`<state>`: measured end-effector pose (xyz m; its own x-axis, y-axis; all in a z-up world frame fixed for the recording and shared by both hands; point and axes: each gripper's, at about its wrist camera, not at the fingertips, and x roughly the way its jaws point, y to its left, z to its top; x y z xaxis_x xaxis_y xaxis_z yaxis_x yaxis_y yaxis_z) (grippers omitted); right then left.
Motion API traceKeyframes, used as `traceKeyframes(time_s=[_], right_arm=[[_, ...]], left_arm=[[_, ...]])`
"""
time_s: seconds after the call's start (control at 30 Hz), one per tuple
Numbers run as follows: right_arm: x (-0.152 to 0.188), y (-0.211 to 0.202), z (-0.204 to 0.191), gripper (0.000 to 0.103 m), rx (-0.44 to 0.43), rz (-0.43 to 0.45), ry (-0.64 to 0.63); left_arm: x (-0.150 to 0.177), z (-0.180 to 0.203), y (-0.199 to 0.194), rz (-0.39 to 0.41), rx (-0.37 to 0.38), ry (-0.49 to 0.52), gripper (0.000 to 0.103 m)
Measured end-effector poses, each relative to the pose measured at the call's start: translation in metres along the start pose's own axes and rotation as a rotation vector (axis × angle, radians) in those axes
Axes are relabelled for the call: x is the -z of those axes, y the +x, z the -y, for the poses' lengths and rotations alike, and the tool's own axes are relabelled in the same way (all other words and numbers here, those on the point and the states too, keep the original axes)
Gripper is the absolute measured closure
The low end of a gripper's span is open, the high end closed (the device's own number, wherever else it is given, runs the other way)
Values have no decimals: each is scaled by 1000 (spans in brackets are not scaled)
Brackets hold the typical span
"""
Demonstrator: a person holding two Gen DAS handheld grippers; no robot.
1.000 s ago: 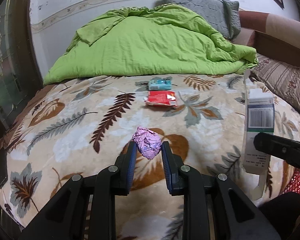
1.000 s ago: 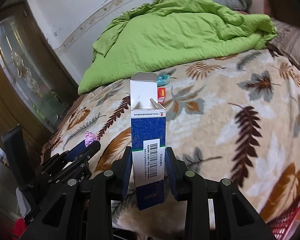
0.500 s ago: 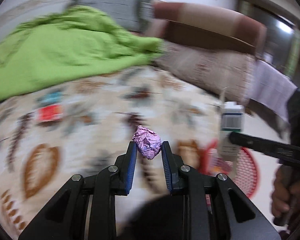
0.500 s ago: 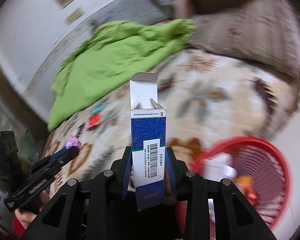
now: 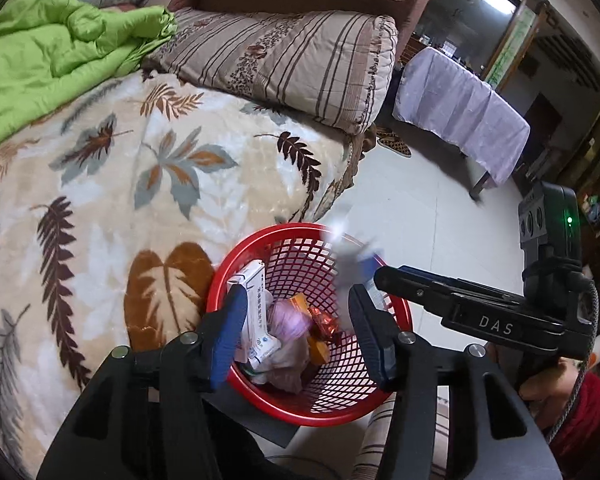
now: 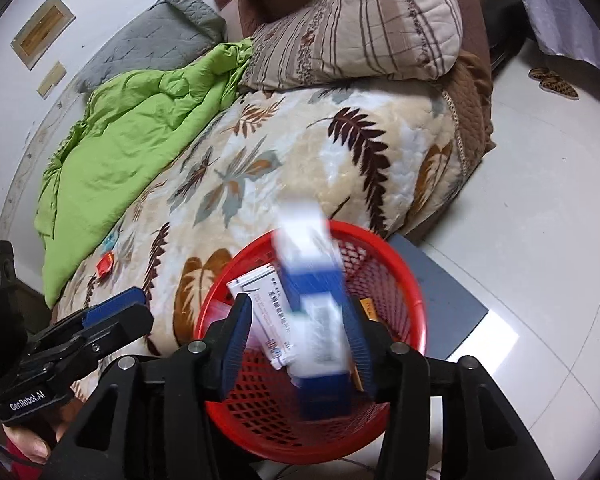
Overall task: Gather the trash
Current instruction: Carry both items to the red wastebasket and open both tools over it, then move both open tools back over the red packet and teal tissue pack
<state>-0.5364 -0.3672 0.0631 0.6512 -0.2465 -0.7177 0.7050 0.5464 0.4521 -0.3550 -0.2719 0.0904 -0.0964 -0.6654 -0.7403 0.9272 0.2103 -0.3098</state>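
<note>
Both hand-held grippers over red basket [image 5: 398,312], lower centre of frame. Left hand-held gripper [image 5: 298,330] jaws just opened, empty; pink wad [image 5: 286,320] in basket. Right hand-held gripper [image 6: 298,330] jaws just opened; box [image 6: 316,320] blurred between them, apparently released. Box light, crushable: grip flat sides.

A red mesh basket [image 5: 396,308] sits beside a cream bedspread [image 5: 100,208] patterned with brown, grey and orange leaves. Lime-green quilt [image 6: 132,136], brown-striped beige pillow [image 5: 292,60], blue-and-white carton [image 6: 316,312], grey pillow [image 6: 148,44].
</note>
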Motion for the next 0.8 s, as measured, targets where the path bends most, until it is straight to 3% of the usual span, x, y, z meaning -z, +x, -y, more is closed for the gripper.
traceKeyframes(time_s=[0.17, 0.37, 0.53, 0.8], right_arm=[[-7, 3, -16, 51, -31, 12, -44], [-12, 25, -71, 51, -134, -17, -148], [-15, 52, -135, 51, -240, -71, -250], [-15, 99, -223, 51, -313, -133, -373]], left_arm=[[1, -22, -21, 43, -50, -43, 46], [4, -82, -61, 118, -156, -161, 44], [18, -155, -104, 192, -279, -318, 44], [52, -287, -165, 276, -399, -611, 44]])
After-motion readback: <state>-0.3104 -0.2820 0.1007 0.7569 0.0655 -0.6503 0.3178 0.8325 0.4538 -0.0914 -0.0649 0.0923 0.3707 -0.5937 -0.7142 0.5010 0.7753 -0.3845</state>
